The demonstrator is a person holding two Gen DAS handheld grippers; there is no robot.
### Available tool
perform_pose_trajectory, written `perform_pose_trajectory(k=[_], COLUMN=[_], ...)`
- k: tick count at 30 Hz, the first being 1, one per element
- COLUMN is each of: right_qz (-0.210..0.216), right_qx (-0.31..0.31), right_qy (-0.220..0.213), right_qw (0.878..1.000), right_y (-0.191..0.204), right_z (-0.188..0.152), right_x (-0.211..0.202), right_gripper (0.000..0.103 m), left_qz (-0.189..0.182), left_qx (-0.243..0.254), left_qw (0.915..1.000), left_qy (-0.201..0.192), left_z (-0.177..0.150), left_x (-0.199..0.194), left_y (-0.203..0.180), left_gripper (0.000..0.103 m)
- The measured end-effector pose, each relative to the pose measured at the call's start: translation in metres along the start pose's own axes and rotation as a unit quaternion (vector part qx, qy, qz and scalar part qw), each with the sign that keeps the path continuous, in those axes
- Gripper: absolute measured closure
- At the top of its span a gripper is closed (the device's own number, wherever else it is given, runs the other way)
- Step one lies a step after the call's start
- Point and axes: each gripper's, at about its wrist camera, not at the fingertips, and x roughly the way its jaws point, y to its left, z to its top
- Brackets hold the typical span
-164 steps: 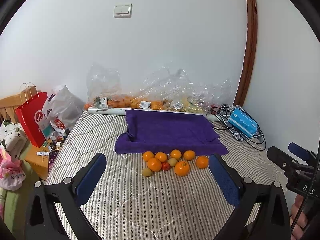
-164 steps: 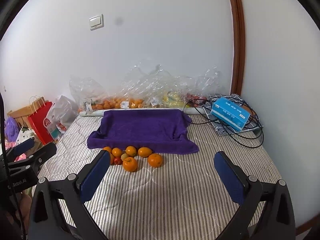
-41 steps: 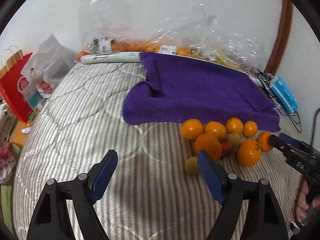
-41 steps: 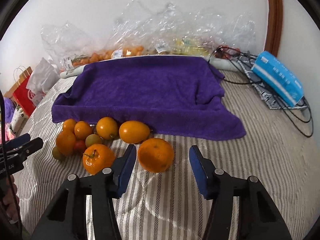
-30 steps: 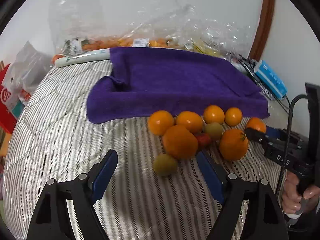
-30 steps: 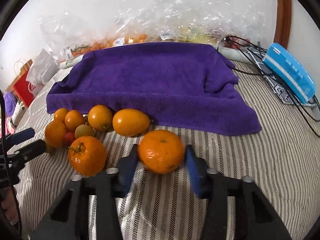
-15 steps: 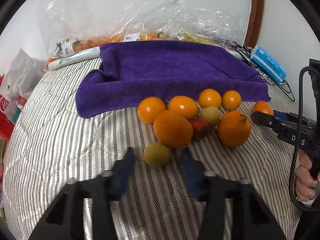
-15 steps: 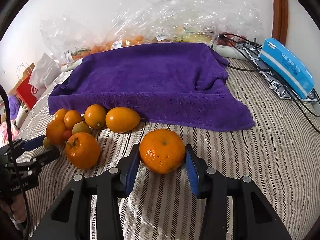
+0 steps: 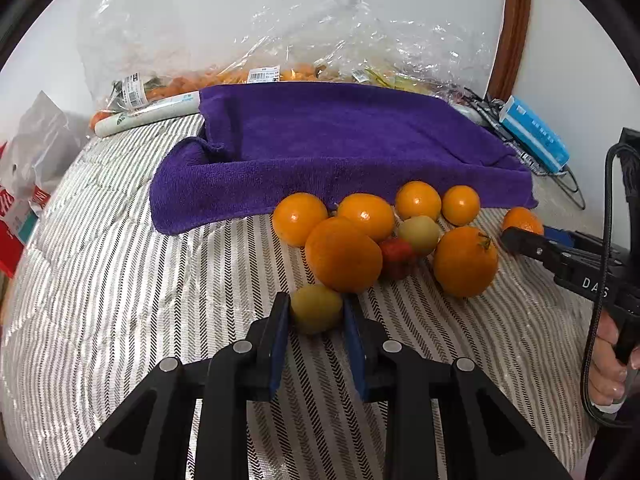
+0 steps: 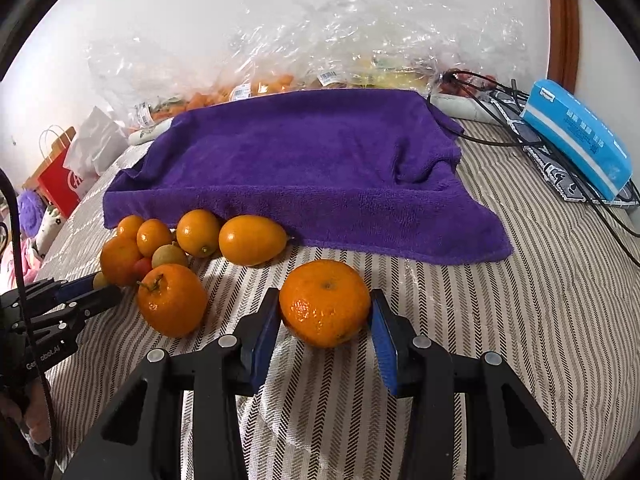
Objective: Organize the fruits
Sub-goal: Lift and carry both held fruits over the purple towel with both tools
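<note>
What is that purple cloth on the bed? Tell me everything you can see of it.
The purple towel looks like soft, fuzzy terry cloth in one deep violet colour. It lies spread over the striped bedcover, rumpled rather than flat, with a fold near its right side and a tucked-in corner on the left. Its near hem droops toward the fruit: several small oranges sit right against that edge. Clear plastic bags lie behind it by the wall. Nothing rests on top, and neither gripper touches it.
</note>
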Motion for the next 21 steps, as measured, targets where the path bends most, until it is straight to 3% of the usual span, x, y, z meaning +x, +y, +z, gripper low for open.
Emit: perform_pose_trajectory(k=[3, 8, 12, 16, 21], right_qz=[0.023, 0.033, 0.019, 0.016, 0.005], right_qx=[-0.001, 0.002, -0.010, -0.011, -0.015], right_qy=[-0.008, -0.019, -0.024, -0.019, -0.028], right_qw=[1.000, 0.999, 0.999, 1.000, 0.999], right_y=[-0.002, -0.003, 0.003, 0.008, 0.013], right_z=[0.000, 0.000, -0.001, -0.005, -0.004], right_x=[-0.004, -0.007, -0.009, -0.015, -0.030], right_gripper=[0.060, 0.060, 0.060, 0.060, 0.060], left_qz=[-0.011, 0.001, -0.011, 0.004, -0.006], left_qx=[-0.011, -0.015, -0.042, -0.035, -0.037], left_qw=[0.9999, 0.9999, 0.9991, 0.9993, 0.9991], left_qy=[-0.001, -0.003, -0.003, -0.010, -0.022], left_z=[-0.003, -0.009, -0.007, -0.003, 0.002], left_x=[-0.003, -0.011, -0.018, -0.025, -0.042], left_y=[0.006, 0.010, 0.018, 0.018, 0.022], left_gripper=[0.078, 0.078, 0.078, 0.078, 0.078])
